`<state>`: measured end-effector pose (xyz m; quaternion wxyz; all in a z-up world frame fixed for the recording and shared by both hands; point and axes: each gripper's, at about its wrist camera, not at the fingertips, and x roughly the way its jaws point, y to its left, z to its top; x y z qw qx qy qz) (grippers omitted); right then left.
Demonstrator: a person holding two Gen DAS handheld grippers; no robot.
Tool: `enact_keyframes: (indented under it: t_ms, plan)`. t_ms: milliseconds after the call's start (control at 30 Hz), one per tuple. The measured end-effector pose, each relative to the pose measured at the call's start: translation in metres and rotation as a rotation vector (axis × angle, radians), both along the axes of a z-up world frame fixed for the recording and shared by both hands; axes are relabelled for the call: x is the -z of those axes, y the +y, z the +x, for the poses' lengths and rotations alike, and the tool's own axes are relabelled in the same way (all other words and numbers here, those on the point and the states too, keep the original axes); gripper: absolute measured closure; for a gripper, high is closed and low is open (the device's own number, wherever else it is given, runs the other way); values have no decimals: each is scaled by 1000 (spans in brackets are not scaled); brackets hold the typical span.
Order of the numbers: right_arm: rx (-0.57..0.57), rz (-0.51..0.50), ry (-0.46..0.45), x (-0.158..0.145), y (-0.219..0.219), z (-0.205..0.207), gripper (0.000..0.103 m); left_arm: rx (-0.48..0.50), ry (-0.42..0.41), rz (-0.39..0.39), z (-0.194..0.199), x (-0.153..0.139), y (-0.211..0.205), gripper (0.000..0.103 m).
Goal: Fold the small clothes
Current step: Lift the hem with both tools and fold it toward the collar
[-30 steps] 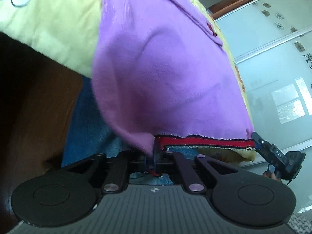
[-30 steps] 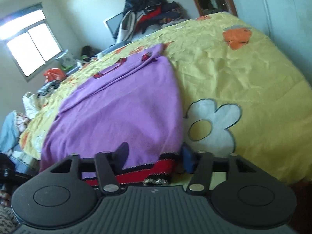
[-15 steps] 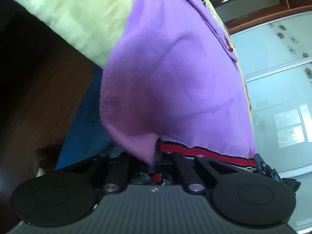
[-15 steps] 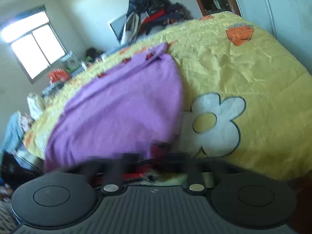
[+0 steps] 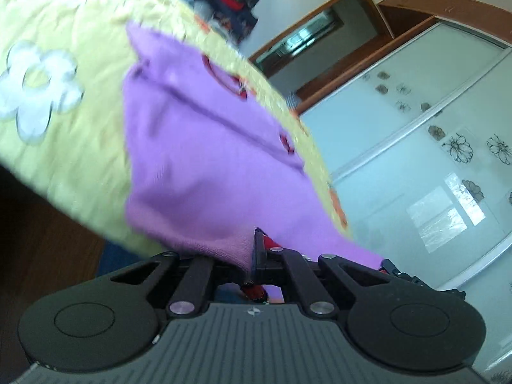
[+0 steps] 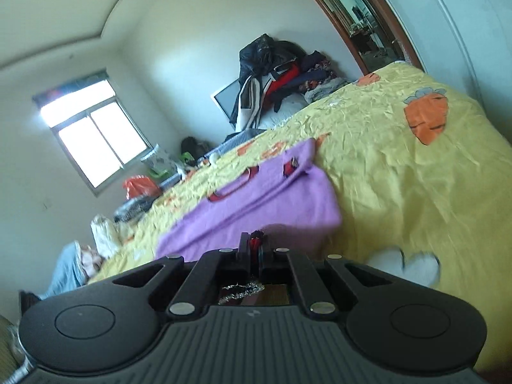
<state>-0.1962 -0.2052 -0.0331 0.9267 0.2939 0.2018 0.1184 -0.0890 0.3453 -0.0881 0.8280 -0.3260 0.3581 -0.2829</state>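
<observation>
A small purple sweater with a red-and-black hem lies on a yellow bedspread. My left gripper is shut on one bottom corner of the purple sweater, and the cloth rises from the bed to its closed jaws. In the right wrist view the purple sweater stretches away across the bedspread. My right gripper is shut on the red hem at the other bottom corner. The right gripper's tip shows at the sweater's far hem in the left wrist view.
A heap of dark clothes sits at the head of the bed. A window lights the left wall, with bags and clutter below it. Frosted wardrobe doors stand beside the bed; dark wood floor lies below its edge.
Both grippers have lifted the sweater's hem up off the bed edge, and the right gripper went from open to shut on the hem. The views now tilt up toward the room.
</observation>
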Motion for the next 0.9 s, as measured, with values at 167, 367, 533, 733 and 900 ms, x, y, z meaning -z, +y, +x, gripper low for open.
enact_keyframes:
  t_ms: [167,367,533,733,900]
  plan:
    - [13,-3,7,-2,-17,64,99,-86,-46,-14,28,-4,2,100]
    - [-9,2,120,19,-27,158,99,-138,-29,25,86,-7,1,100]
    - [-41,4,164,19,-23,218,99,-149,-5,55,129,-8,0,100]
    - [-59,55,230,16,-29,286,99,-168,13,33,178,-12,6,100]
    - [-50,73,282,18,-32,326,99,-171,75,13,213,-5,8,100]
